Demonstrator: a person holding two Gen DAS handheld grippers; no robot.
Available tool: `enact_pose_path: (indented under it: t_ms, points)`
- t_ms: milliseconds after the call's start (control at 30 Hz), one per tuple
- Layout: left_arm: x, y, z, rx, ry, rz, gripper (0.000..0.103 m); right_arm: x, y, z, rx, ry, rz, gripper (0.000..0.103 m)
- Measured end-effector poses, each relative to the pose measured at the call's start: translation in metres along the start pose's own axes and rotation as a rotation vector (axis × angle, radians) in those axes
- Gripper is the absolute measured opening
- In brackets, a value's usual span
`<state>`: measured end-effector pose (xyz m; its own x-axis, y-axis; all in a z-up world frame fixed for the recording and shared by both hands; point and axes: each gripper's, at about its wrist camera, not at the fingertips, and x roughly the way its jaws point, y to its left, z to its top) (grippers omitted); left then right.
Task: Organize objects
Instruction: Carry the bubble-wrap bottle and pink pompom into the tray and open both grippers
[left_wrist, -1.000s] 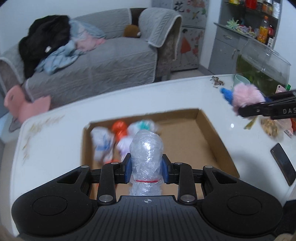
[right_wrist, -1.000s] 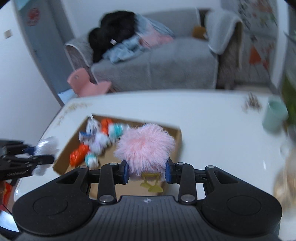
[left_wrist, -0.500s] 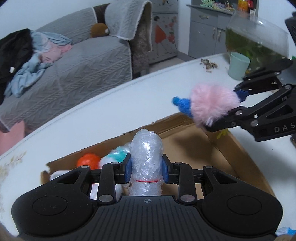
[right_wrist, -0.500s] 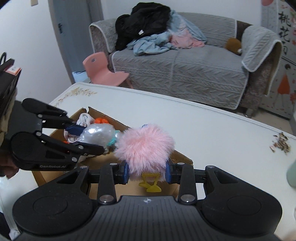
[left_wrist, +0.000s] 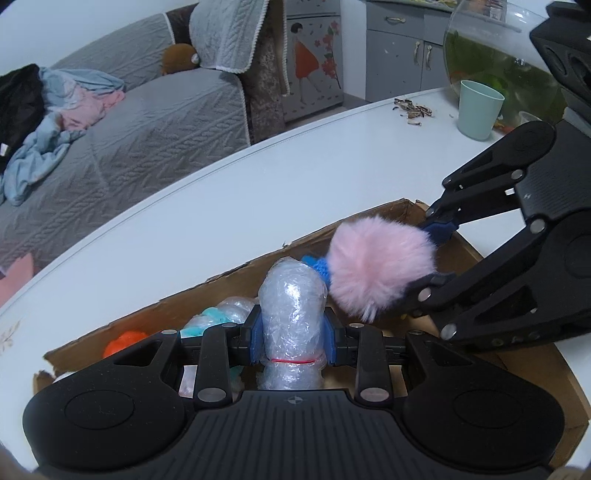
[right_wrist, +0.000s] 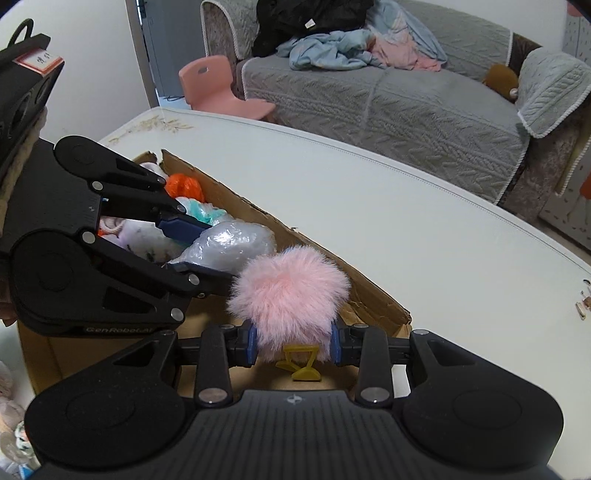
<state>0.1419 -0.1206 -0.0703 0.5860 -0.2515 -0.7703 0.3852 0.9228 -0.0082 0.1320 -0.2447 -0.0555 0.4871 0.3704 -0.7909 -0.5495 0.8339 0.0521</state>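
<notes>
Left wrist view: plastic-wrapped bundle (left_wrist: 293, 325), long axis running forward between the pads, clamped in left gripper (left_wrist: 293, 338) above cardboard box (left_wrist: 236, 275). Pink fluffy toy (right_wrist: 290, 295) clamped in right gripper (right_wrist: 294, 345), over the same box. Inside box: orange item (right_wrist: 184, 185), teal-and-white wrapped pieces (right_wrist: 201, 212).

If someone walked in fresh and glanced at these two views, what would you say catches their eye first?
Probably the fluffy pink pom-pom toy, clamped in the right gripper above the open cardboard box. Right beside it, the left gripper holds a bubble-wrapped bundle over the same box, where an orange ball and other wrapped items already lie. Behind, a glass fishbowl stands at the white table's far corner.
</notes>
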Motion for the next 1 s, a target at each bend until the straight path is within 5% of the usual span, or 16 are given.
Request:
enact_pose_path:
  t_ms: [267,433,1000]
  points:
    - [0.009,0.003,0.004,-0.042,0.015,-0.014,0.042,-0.003,0.002,-0.007,-0.002,0.041,-0.006,0.033]
    - [0.007,0.009,0.003,-0.065,0.030,0.011,0.061,-0.009,0.005,-0.008,-0.001,0.055,-0.023,0.034]
    - [-0.010,0.016,0.001,-0.106,0.034,0.018,0.085,-0.037,0.005,-0.009,-0.025,0.053,-0.048,0.057]
